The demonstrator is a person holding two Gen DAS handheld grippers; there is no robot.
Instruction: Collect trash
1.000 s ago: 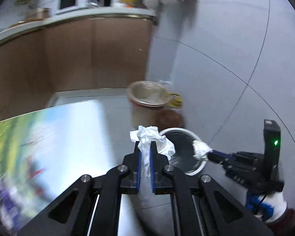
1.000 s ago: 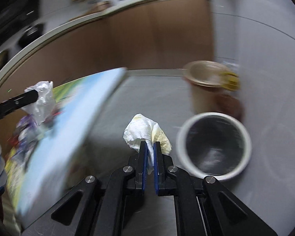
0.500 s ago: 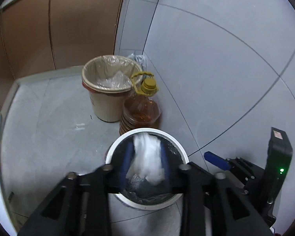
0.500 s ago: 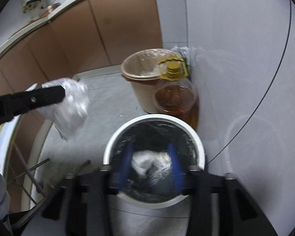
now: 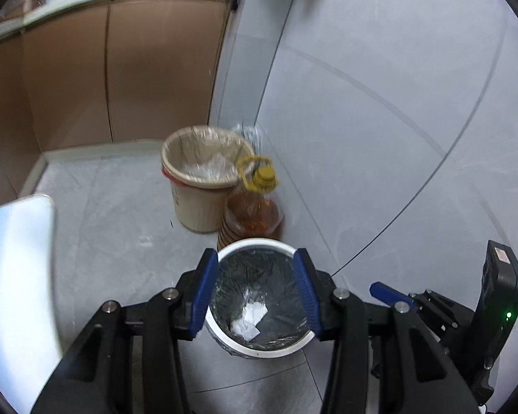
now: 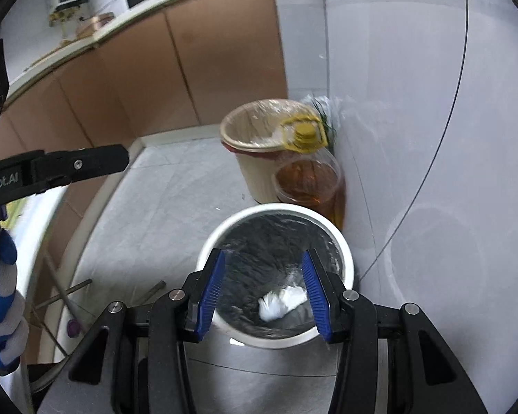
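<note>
A white-rimmed trash bin (image 5: 259, 350) with a black liner stands on the floor below both grippers; it also shows in the right wrist view (image 6: 345, 252). Crumpled white tissue (image 5: 248, 317) lies at its bottom, also seen in the right wrist view (image 6: 283, 302). My left gripper (image 5: 255, 289) is open and empty above the bin. My right gripper (image 6: 264, 293) is open and empty above the bin too. The right gripper's body (image 5: 466, 314) shows at the right of the left wrist view. The left gripper's finger (image 6: 69, 165) shows at the left of the right wrist view.
A beige bin (image 5: 203, 179) with a clear liner and a bottle of amber oil (image 5: 252, 214) with a yellow cap stand behind the white bin by the grey wall. Brown cabinets (image 5: 103, 69) run behind. A table edge (image 5: 17, 276) is at the left.
Both grippers swung from the table to over the bin, opened and dropped their tissues into it. Both tissues now lie at the bottom.
</note>
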